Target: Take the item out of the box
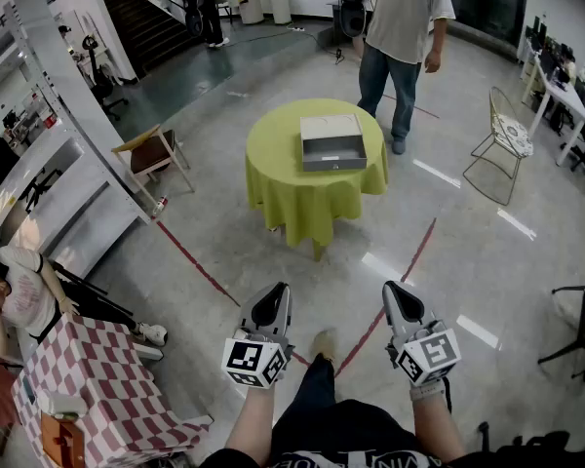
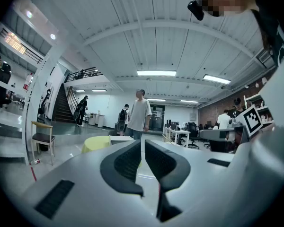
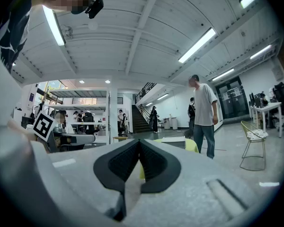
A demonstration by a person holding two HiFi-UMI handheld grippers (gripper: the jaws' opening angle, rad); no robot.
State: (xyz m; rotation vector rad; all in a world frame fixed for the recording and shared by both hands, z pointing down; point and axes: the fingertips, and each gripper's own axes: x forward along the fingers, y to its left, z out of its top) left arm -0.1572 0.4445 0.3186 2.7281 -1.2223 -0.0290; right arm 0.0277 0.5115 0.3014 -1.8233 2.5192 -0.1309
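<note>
A grey open-topped box (image 1: 331, 142) sits on a round table with a yellow-green cloth (image 1: 283, 178), a few steps ahead of me. I cannot make out any item inside it. Both grippers are held low near my body, far from the table. My left gripper (image 1: 273, 295) has its jaws together with only a thin slit and nothing between them (image 2: 142, 143). My right gripper (image 1: 398, 292) is shut and empty (image 3: 139, 143). The box (image 2: 120, 138) and the yellow cloth (image 2: 95, 144) show small beyond the left jaws, and the box (image 3: 173, 139) also shows past the right jaws.
A person in a pale shirt and jeans (image 1: 402, 27) stands just behind the table. A wire chair (image 1: 502, 142) is at the right, and a wooden chair (image 1: 154, 154) at the left. A checked-cloth table (image 1: 78, 383) stands near my left. Red tape lines (image 1: 400, 271) cross the floor.
</note>
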